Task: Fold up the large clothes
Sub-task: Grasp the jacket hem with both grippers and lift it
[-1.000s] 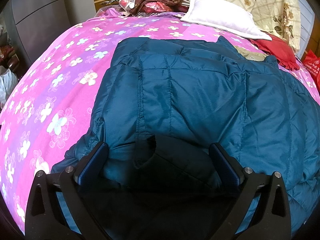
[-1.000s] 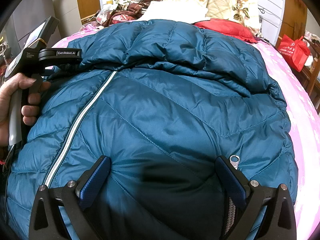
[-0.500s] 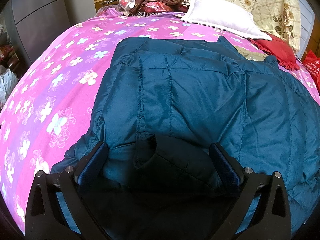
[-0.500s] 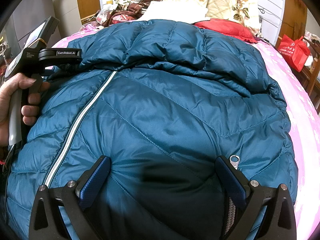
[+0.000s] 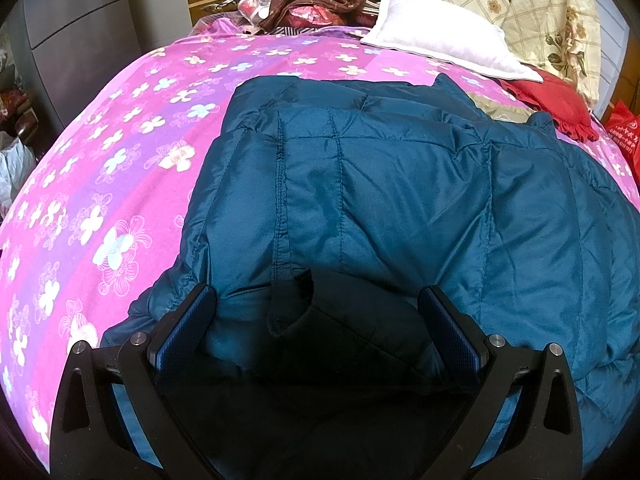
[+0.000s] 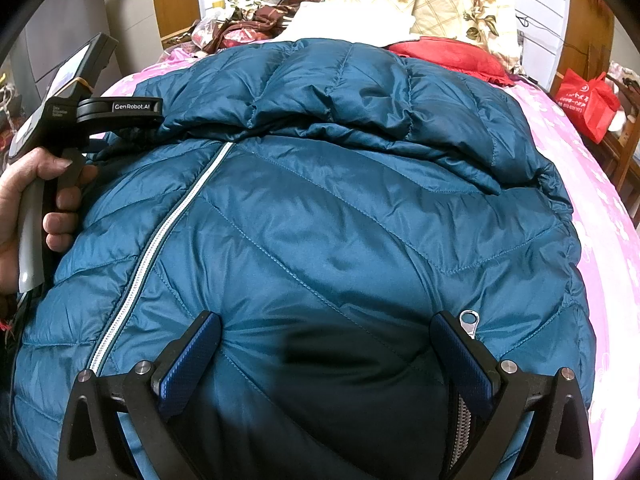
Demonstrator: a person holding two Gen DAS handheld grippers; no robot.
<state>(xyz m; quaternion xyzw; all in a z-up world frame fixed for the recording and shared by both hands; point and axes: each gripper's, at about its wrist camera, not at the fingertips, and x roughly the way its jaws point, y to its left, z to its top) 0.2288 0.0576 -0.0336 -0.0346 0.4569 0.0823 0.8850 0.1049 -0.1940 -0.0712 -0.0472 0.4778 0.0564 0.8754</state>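
A teal quilted down jacket (image 5: 400, 184) lies spread on the pink flowered bed (image 5: 120, 152). In the left wrist view my left gripper (image 5: 316, 296) is open over the jacket's near edge, where a dark fold of lining sits between its blue pads (image 5: 184, 324). The right wrist view shows the jacket (image 6: 340, 208) front up, with a white zipper (image 6: 160, 240) running down its left side and a sleeve folded across the top. My right gripper (image 6: 325, 320) is open just above the fabric, a metal zipper pull (image 6: 469, 320) by its right finger. A hand (image 6: 24, 200) holds the left gripper's body at the far left.
A white pillow (image 5: 440, 36), a red cloth (image 5: 556, 100) and a floral quilt (image 5: 520, 8) are piled at the head of the bed. Grey cabinets (image 5: 80, 32) stand to the left. A red bag (image 6: 584, 100) sits on a chair to the right of the bed.
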